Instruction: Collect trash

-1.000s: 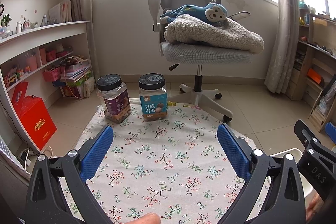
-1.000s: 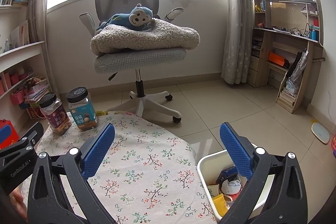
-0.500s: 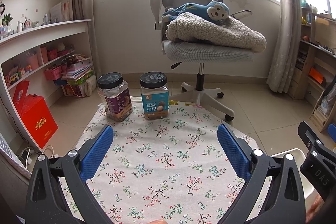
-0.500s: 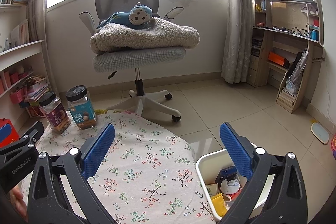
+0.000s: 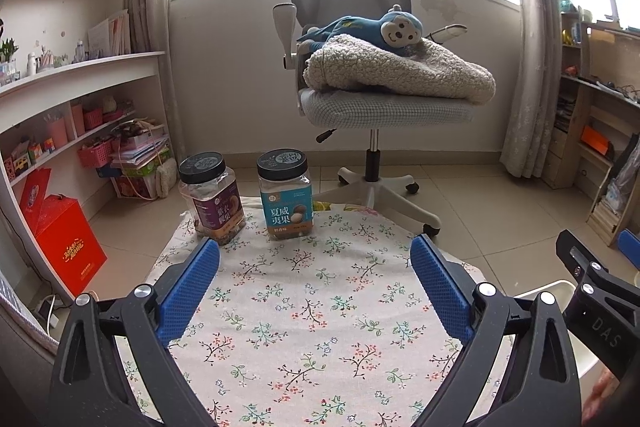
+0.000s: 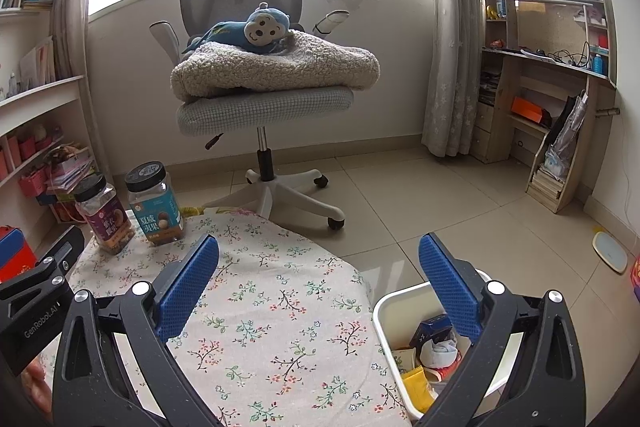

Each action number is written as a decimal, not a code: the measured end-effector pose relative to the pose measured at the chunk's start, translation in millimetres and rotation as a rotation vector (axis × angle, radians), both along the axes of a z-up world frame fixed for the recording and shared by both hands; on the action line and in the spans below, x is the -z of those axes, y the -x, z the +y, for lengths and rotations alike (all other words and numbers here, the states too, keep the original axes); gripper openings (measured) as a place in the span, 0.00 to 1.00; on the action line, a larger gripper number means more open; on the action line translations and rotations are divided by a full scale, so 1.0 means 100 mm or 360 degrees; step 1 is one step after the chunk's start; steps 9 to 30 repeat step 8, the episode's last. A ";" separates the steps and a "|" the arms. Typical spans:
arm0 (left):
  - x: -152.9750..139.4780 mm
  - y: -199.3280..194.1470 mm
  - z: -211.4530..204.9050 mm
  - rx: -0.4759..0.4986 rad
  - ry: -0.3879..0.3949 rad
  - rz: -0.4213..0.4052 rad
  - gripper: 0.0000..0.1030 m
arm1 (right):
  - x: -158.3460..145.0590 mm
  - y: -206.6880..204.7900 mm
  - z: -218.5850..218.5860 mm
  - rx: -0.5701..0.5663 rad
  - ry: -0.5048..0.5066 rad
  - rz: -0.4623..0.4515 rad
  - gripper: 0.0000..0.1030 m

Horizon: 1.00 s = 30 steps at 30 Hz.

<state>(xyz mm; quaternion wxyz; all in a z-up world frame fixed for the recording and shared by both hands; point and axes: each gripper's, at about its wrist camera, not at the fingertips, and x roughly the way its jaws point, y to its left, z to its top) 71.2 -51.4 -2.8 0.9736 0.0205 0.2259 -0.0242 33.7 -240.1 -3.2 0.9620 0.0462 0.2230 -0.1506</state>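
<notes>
My left gripper [image 5: 315,283] is open above the floral tablecloth [image 5: 304,315], nothing between its blue pads. My right gripper [image 6: 319,277] is open too, held over the cloth's right edge. A white bin [image 6: 386,311] stands on the floor right of the table, under the right gripper's right finger; it holds a blue box [image 6: 430,331], a crumpled white piece [image 6: 440,349] and a yellow wrapper [image 6: 414,385]. Only a sliver of the bin's rim [image 5: 540,289] shows in the left wrist view. No loose trash shows on the cloth.
Two black-lidded jars, one purple-labelled [image 5: 214,199] and one teal-labelled [image 5: 285,201], stand at the cloth's far edge. Beyond is an office chair [image 5: 384,107] with a blanket and a blue monkey toy. Shelves and a red box [image 5: 64,239] lie left; a wooden desk [image 6: 552,99] right.
Both grippers have stayed open and shifted only slightly. A fingertip seen at the bottom edge of the left wrist view one second ago is gone.
</notes>
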 end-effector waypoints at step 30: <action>-0.02 0.04 -0.04 0.0013 -0.0006 0.0000 0.93 | 0.01 0.01 -0.01 0.0024 0.0021 -0.0012 0.93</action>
